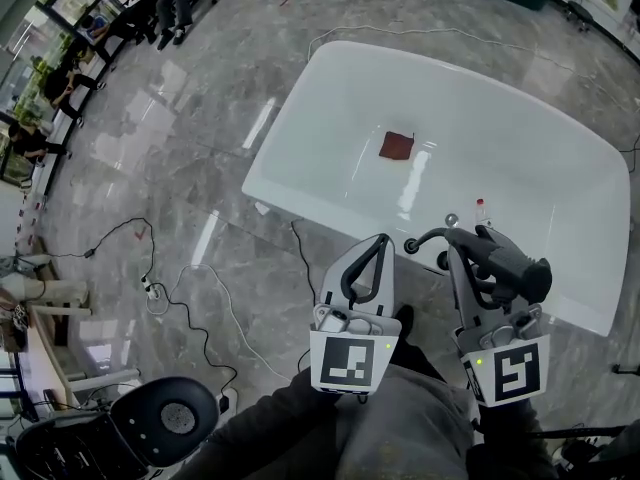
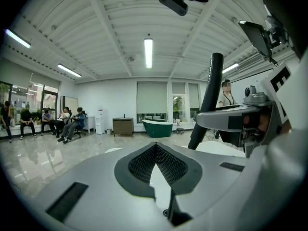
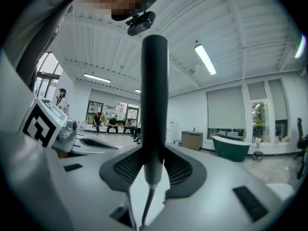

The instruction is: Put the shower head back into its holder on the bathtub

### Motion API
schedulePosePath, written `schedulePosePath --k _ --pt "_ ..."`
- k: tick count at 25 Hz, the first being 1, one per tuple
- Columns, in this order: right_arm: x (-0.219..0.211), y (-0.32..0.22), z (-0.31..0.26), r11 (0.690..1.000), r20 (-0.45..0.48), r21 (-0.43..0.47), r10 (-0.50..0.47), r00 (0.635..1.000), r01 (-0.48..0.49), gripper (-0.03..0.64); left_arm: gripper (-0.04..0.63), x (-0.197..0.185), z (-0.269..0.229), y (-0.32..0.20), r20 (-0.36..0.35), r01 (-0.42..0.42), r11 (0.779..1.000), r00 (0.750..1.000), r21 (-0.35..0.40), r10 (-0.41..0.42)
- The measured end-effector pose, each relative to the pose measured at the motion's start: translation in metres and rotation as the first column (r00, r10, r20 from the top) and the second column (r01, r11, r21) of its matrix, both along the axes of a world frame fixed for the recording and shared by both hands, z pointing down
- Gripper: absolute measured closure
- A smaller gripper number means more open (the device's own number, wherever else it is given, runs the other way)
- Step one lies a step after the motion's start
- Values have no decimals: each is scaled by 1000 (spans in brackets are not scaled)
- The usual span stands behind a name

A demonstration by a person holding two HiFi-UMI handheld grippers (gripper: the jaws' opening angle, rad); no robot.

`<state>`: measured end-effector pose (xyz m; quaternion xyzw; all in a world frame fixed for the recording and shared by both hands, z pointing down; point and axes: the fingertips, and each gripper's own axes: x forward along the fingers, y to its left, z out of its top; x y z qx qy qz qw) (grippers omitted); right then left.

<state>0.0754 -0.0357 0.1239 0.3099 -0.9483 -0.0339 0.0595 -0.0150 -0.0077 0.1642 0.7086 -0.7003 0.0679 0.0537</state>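
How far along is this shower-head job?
Done: the right gripper is shut on the shower head. In hand: it is held by the bathtub rim, near the chrome fittings. Left: seating it in its holder. The left gripper is shut, empty.

We see a floor [image 1: 170, 138] of polished grey stone, veined and mirror-glossy, and at 1 o'clock a bathtub [image 1: 300, 118] in smooth, glossy white. The patch [image 1: 397, 145] on its bottom looks like matt dark-red cloth. The shower head [image 3: 155, 105] is matt black, plastic by its look, with a silvery collar [image 3: 153, 177]. The left gripper [image 2: 155, 148] and right gripper [image 3: 154, 165] have matt pale-grey plastic shells and finely ribbed dark pads [image 2: 137, 166].
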Motion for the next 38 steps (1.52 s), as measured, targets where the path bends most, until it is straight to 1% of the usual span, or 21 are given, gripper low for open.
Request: schedulePosePath --k 4,9,15,19,25,31,38 --pt "-5 -18 13 999 -21 -19 25 999 -26 474 592 -6 17 -22 -27 -31 999 999 -27 30" --pt "-18 -30 26 997 -66 -50 52 997 -55 474 592 -17 25 -43 -64 -75 997 995 -28 73" --pt "-42 -41 57 992 -111 -98 69 991 -80 474 592 -42 42 -65 -107 -97 994 990 -39 93" --pt "-48 -49 74 987 -130 -116 93 987 -108 474 592 -49 57 -77 -113 -126 990 987 -60 119" --pt "-49 -55 95 976 -154 -138 144 978 -166 474 592 -48 73 -88 -126 -185 980 977 -78 175" --pt "-51 -60 118 964 -176 -167 177 968 -207 474 592 -51 86 -99 -129 -227 970 968 -86 215" --pt "-47 -59 139 954 -190 -180 207 960 -241 474 592 -43 103 -109 -130 -273 956 957 -106 259"
